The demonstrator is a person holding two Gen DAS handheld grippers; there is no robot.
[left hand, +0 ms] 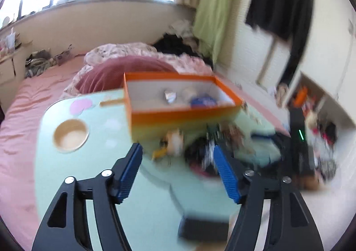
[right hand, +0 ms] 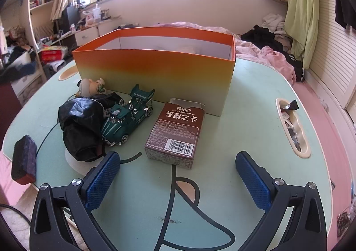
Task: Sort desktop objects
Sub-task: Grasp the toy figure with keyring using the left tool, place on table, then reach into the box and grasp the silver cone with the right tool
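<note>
An orange box (right hand: pixel 155 66) stands open on the pale green table (right hand: pixel 255 117); in the blurred left wrist view the orange box (left hand: pixel 182 115) holds a few small items. In front of it lie a brown card pack (right hand: pixel 175 133), a green toy car (right hand: pixel 124 117), a crumpled black bag (right hand: pixel 80 126) and a small pig figure (right hand: pixel 89 87). My right gripper (right hand: pixel 178 162) is open and empty, just short of the card pack. My left gripper (left hand: pixel 178 155) is open and empty above the table, near the blurred figure (left hand: pixel 174 139) and dark clutter (left hand: pixel 204 153).
A dark purple block (right hand: pixel 23 159) lies at the table's left edge. A recessed tray (right hand: pixel 293 130) on the right holds wrappers. A wooden bowl (left hand: pixel 70 135) sits on the table's left side. A bed with pink bedding (left hand: pixel 22 117) surrounds the table.
</note>
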